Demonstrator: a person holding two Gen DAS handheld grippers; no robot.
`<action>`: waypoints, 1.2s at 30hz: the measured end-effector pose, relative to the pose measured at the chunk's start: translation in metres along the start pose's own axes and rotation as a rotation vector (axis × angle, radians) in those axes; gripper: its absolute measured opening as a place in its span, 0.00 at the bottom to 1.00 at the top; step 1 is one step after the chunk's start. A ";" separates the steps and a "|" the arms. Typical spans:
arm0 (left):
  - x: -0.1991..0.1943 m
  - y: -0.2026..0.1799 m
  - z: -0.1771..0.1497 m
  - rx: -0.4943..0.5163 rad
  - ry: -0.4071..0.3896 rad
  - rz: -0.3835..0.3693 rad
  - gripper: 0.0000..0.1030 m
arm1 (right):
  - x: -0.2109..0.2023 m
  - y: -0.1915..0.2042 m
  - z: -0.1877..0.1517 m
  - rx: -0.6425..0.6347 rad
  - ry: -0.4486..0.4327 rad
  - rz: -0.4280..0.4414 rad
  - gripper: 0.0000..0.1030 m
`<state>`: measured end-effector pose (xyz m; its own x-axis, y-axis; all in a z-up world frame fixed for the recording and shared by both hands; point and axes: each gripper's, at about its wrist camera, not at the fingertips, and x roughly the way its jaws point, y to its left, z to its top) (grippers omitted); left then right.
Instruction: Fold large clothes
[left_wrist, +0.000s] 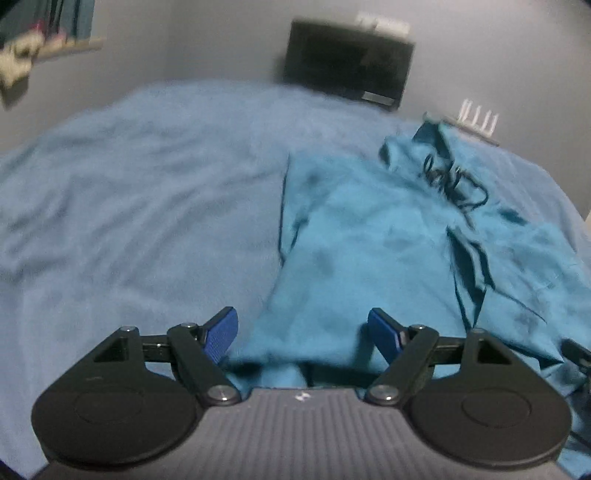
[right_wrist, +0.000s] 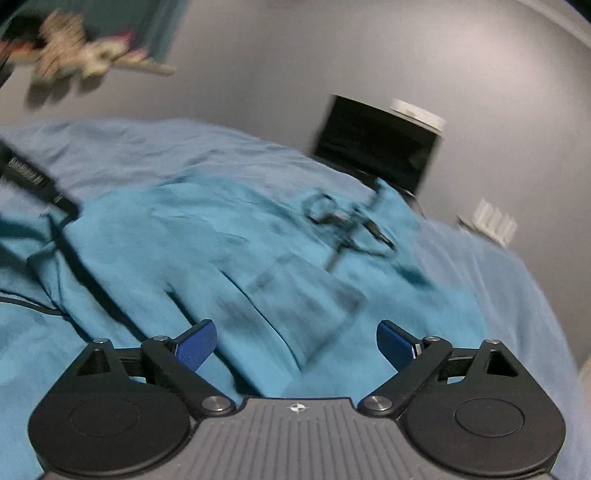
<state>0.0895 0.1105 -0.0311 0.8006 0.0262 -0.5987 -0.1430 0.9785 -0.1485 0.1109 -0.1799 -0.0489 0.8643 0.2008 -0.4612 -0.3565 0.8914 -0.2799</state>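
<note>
Closest to my left lens is the left hand-held gripper (left_wrist: 302, 330), its two blue fingers (left_wrist: 221, 336) spread wide with nothing pinched, hanging just over the near hem of the one teal garment (left_wrist: 369, 236). My right hand-held gripper (right_wrist: 295, 345) is the same: two blue pads (right_wrist: 195, 345) spread apart and empty, hovering above the same garment (right_wrist: 221, 236), whose cloth fills the gap between the fingers in that view. I count one piece of clothing, a large teal hooded top lying mostly flat on the bed (left_wrist: 129, 192), on the right-hand part of it as the left camera sees it. A single dark drawstring (left_wrist: 454, 181) lies tangled in loops near the far end of the garment, and the right view shows the same cord (right_wrist: 347, 225); both pictures are blurred, so I cannot tell how many loops it makes. One lighter blue cover spreads over the bed (right_wrist: 517, 280), wrinkled, and reaches well past the garment on each side. Beyond the bed I see one dark screen (left_wrist: 347, 62) against the grey wall (left_wrist: 221, 40), one white ribbed object (left_wrist: 476, 120) to its right, and one shelf (right_wrist: 85, 40) up at the left carrying pale, blurred things.
</note>
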 end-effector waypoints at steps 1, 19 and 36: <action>0.001 0.001 -0.001 0.011 -0.004 -0.017 0.74 | 0.009 0.010 0.010 -0.035 0.019 0.015 0.89; 0.051 0.012 -0.011 0.020 0.187 0.017 0.76 | 0.029 -0.013 0.029 0.162 0.010 -0.075 0.05; 0.010 -0.035 -0.008 0.235 -0.013 -0.058 0.83 | -0.002 -0.151 -0.075 0.855 0.010 -0.075 0.32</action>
<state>0.0982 0.0752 -0.0380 0.8110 -0.0299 -0.5843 0.0412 0.9991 0.0060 0.1363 -0.3457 -0.0684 0.8701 0.1292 -0.4756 0.0950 0.9029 0.4191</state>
